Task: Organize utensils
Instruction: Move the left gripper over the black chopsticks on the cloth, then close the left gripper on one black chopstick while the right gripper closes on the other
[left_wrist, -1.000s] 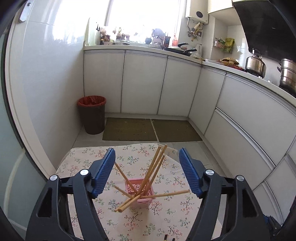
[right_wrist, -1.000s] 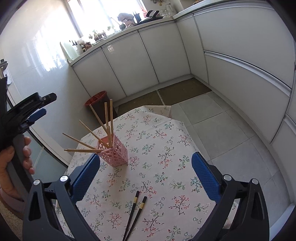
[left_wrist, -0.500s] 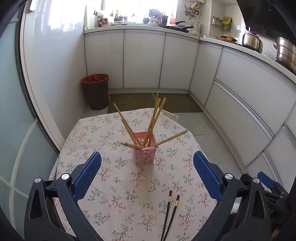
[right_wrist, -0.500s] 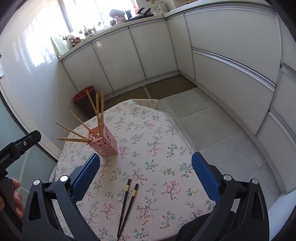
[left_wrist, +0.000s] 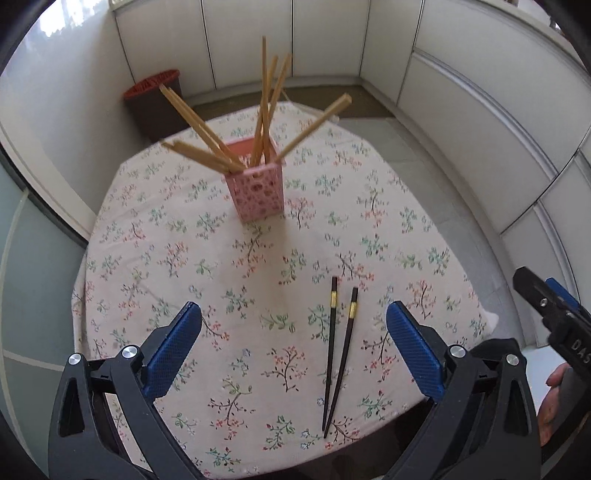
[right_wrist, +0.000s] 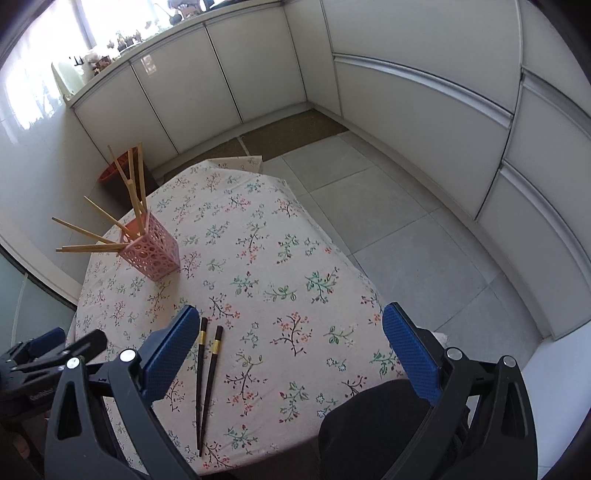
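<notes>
The left gripper (left_wrist: 293, 347) hangs over the near part of the tabletop (left_wrist: 177, 258) with its blue fingers (left_wrist: 173, 347) spread wide, having just been opening, and nothing is gripped between them. A pair of dark chopsticks (left_wrist: 338, 354) with gold bands lies flat on the floral tablecloth between those fingers, nearer the right one, touching neither.

The right gripper (right_wrist: 290, 350) also points down at the tabletop, its fingers (right_wrist: 412, 354) wide apart and holding nothing. In its view the same dark chopsticks (right_wrist: 207, 380) lie just beside the inner face of its left finger, side by side, their banded ends pointing away from the camera.

Farther back on the cloth stands a pink perforated holder (left_wrist: 256, 186), upright, well apart from the dark pair. Several light wooden chopsticks (left_wrist: 266, 99) stick out of it, fanned in different directions.

Beyond the table a dark bin with a red liner (left_wrist: 155, 99) sits on the floor against white cabinets (right_wrist: 236, 70). At the right edge of the left view, part of a hand (left_wrist: 554, 398) holds the other gripper's handle.
</notes>
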